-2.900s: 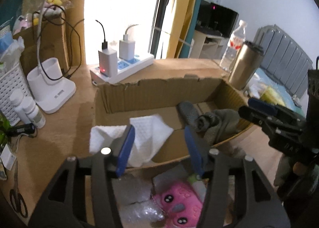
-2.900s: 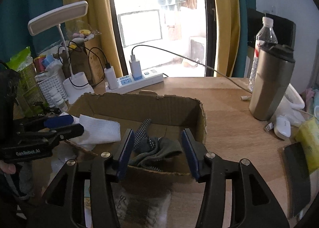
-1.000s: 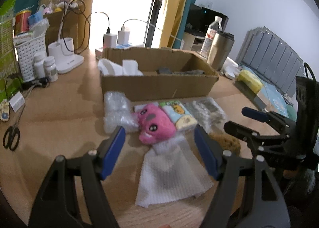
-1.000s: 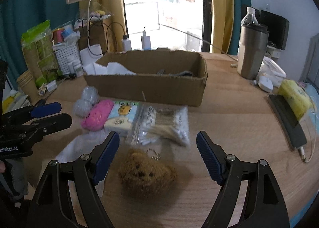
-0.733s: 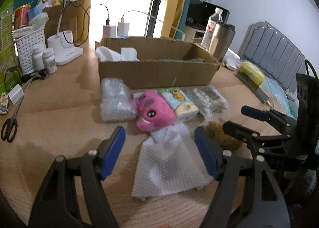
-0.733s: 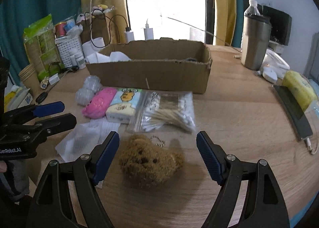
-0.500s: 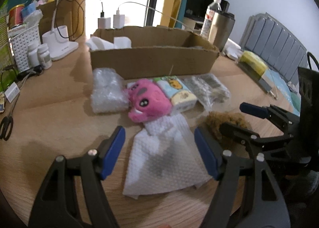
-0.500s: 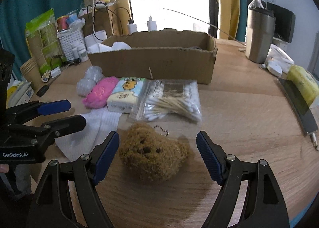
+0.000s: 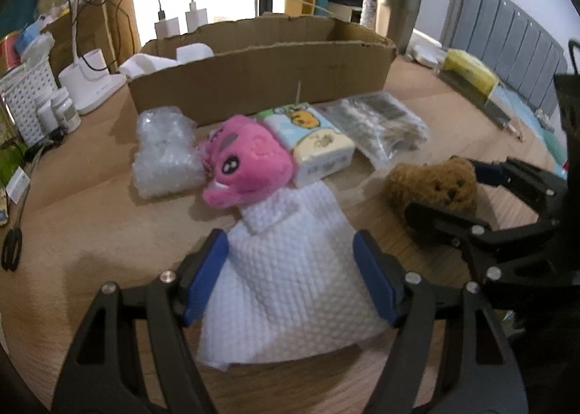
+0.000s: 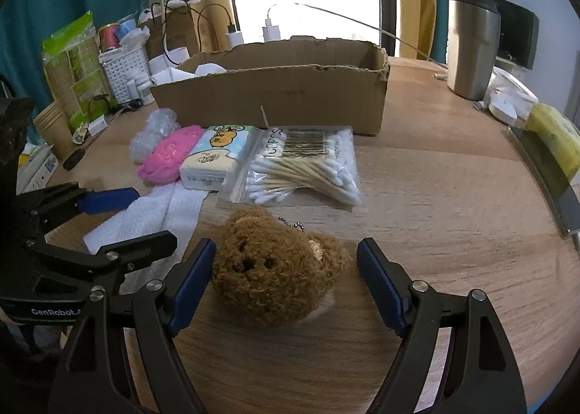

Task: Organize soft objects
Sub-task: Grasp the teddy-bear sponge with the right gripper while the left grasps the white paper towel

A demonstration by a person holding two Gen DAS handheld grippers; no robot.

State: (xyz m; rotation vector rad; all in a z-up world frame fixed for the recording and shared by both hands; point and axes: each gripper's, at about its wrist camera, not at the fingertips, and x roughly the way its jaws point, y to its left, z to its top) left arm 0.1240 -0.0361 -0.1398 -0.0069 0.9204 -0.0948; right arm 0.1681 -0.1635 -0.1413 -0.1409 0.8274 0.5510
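Nearest to us, the left gripper (image 9: 290,276) has its jaws spread to either side of the white textured cloth (image 9: 290,291), which lies flat on the tabletop (image 9: 90,218); the pads do not press it. The right gripper (image 10: 286,280) likewise has its jaws spread, with the brown plush bear (image 10: 275,265) lying between them face up on the tabletop; the left pad sits just beside the bear's fur, the right pad stands clear of it, and we cannot tell whether the left pad touches. A small ball chain (image 10: 291,224) trails from the bear's far side. Beyond the cloth we find a row of items lying side by side: a wad of bubble wrap (image 9: 166,153), a pink plush toy (image 9: 250,164) touching the cloth's far edge, a tissue pack (image 9: 315,138) printed with a cartoon figure, and a clear bag of cotton swabs (image 10: 301,167). Behind this row stands an open cardboard box (image 10: 275,91) holding white folded material (image 9: 152,62) at its left end. Farther back, a steel tumbler (image 10: 471,48) and a water bottle stand at the right, and a white basket (image 10: 125,73) and desk lamp at the left.
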